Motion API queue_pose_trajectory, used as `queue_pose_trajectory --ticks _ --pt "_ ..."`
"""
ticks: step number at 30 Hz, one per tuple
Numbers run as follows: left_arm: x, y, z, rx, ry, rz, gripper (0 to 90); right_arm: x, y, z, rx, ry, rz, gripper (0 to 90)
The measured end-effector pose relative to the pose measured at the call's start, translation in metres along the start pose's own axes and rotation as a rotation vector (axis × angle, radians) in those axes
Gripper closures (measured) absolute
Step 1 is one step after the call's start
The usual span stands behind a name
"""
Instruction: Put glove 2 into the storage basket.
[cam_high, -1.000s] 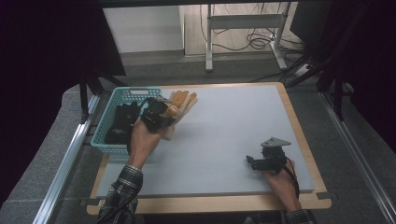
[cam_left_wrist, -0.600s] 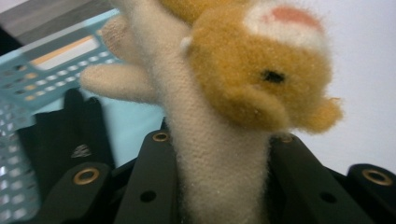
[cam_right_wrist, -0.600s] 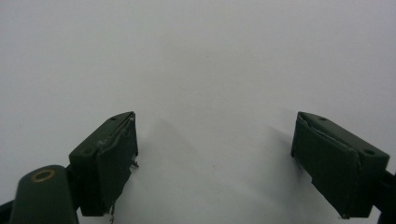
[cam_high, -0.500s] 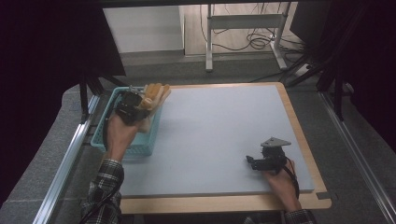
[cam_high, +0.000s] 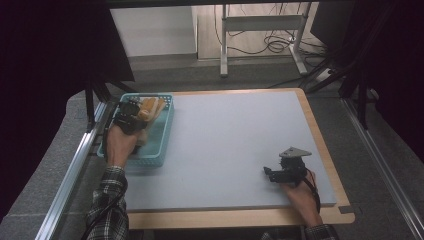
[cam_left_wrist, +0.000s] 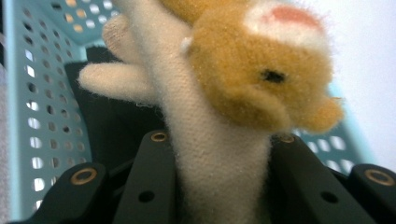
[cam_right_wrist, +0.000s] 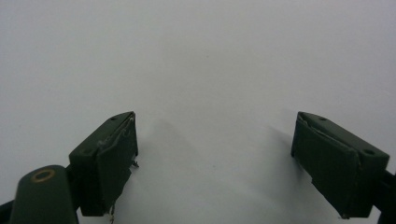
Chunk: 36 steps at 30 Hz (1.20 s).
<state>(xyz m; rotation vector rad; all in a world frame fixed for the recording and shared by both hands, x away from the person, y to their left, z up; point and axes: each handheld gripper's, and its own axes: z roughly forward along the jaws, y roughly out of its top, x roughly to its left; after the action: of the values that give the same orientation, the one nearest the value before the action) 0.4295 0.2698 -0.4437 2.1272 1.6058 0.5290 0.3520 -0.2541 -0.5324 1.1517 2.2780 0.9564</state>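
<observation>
While the left gripper (cam_high: 131, 116) clamps the plush toy (cam_left_wrist: 219, 112) (lengthwise along its jaws, over the basket (cam_high: 162, 137)); right gripper (cam_right_wrist: 215, 154) gapes.

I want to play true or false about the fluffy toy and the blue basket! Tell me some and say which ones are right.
1. The left tongs are shut on the cream and orange plush toy. True.
2. The plush toy is held over the turquoise plastic basket with holes. True.
3. The right tongs are squeezing a ball. False: their jaws stand apart with nothing between them.
4. The basket sits by the right edge of the pale grey table mat. False: it sits at the left edge.
5. The right tongs are over bare mat. True.
</observation>
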Motion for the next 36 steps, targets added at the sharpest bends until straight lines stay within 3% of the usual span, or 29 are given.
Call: queue_pose_trajectory --ticks 14,17,19,21,23,25,28,32,36 --pt "-0.009 0.011 0.055 0.096 -0.064 0.005 69.6 0.0 0.0 0.0 0.001 0.0 -0.001 14.2" --pt "-0.012 0.014 0.066 0.143 -0.083 0.008 59.5 0.0 0.0 0.0 0.001 0.001 0.0 14.2" --pt "-0.013 0.014 0.072 0.18 -0.092 0.015 42.4 0.0 0.0 0.0 0.001 0.001 0.0 14.2" --pt "-0.009 0.014 0.073 0.178 -0.108 -0.01 33.7 0.0 0.0 0.0 0.0 0.001 0.0 14.2" --pt "-0.006 0.014 0.069 0.177 -0.148 -0.046 19.3 0.0 0.0 0.0 0.0 0.001 0.0 14.2" --pt "-0.005 0.016 0.06 0.164 -0.138 -0.032 13.9 0.0 0.0 0.0 0.001 0.001 0.0 14.2" --pt "0.0 0.019 0.045 0.111 -0.157 -0.049 10.1 0.0 0.0 0.0 0.0 0.0 -0.001 14.2" --pt "0.006 0.021 0.029 0.04 -0.152 -0.074 13.7 0.0 0.0 0.0 0.0 0.0 -0.001 14.2" --pt "0.009 0.017 0.024 0.013 -0.128 -0.063 30.9 0.0 0.0 0.0 0.0 0.0 -0.001 14.2"
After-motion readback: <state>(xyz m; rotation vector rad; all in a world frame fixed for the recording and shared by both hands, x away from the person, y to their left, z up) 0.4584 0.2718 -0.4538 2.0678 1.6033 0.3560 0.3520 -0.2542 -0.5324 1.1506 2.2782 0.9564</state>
